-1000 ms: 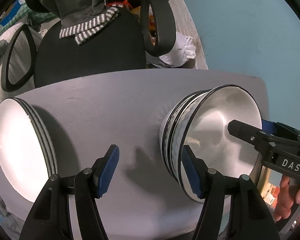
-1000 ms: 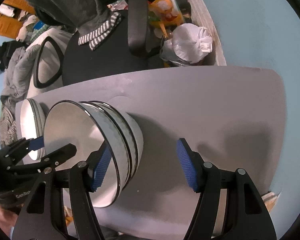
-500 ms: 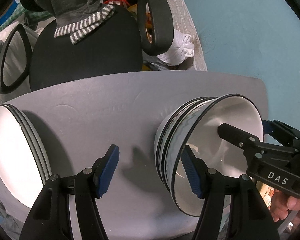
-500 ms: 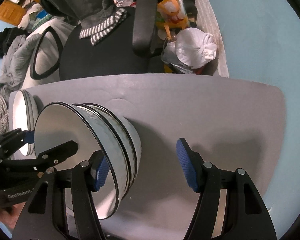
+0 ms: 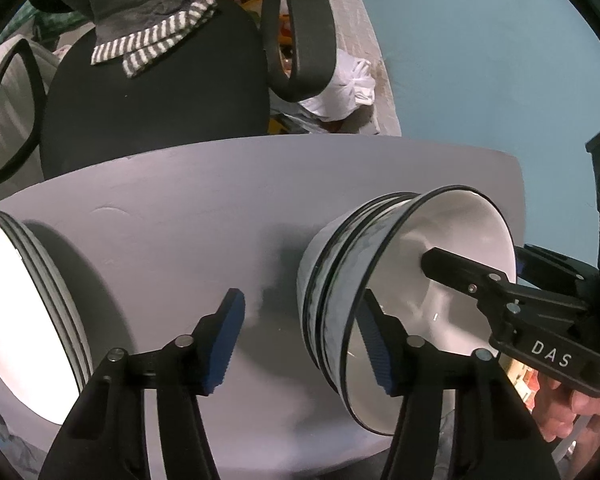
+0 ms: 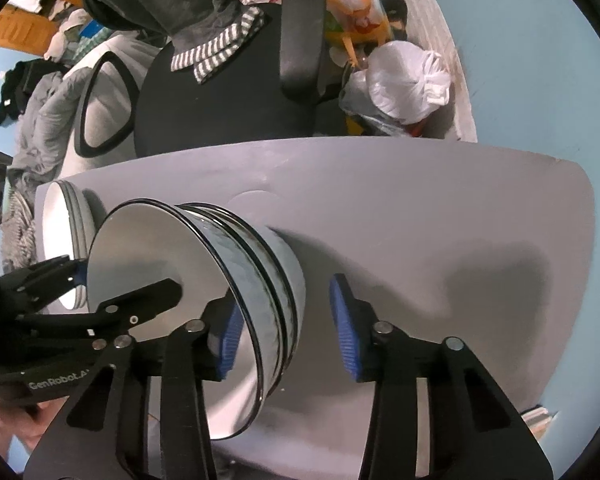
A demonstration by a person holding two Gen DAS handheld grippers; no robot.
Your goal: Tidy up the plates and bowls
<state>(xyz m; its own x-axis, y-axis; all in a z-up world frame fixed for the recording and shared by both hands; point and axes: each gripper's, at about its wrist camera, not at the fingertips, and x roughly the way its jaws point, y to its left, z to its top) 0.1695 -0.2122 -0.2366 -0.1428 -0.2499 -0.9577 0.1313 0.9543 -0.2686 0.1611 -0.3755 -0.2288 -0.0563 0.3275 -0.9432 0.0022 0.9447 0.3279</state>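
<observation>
On the far left of the gray table (image 5: pixel 204 208) sits a stack of white plates (image 5: pixel 24 320) with dark rims. It is well apart from both tongs.

Next comes the left gripper (image 5: pixel 302 340). Its blue pads (image 5: pixel 228 340) stand partly apart and its jaws are closing. The left pad hangs over bare table. The right pad is inside the top bowl. The wall of the top bowl stands between the two pads, and the left pad does not touch it.

To the right is the stack of bowls (image 5: pixel 340 288), white inside with dark rims, three or so nested together. It sits near the middle of the table.

The right gripper (image 6: pixel 286 322) works from the other side of the same stack. Its jaws are closing too, and they are narrower. One blue pad is inside the top bowl, against its wall. The other pad is outside, over the table, just beside the bowls but not yet touching them. So the rim sits between the pads and is not pinched.

A black office chair (image 5: pixel 152 92) stands behind the table, with a striped cloth (image 5: pixel 156 40) draped on it.
</observation>
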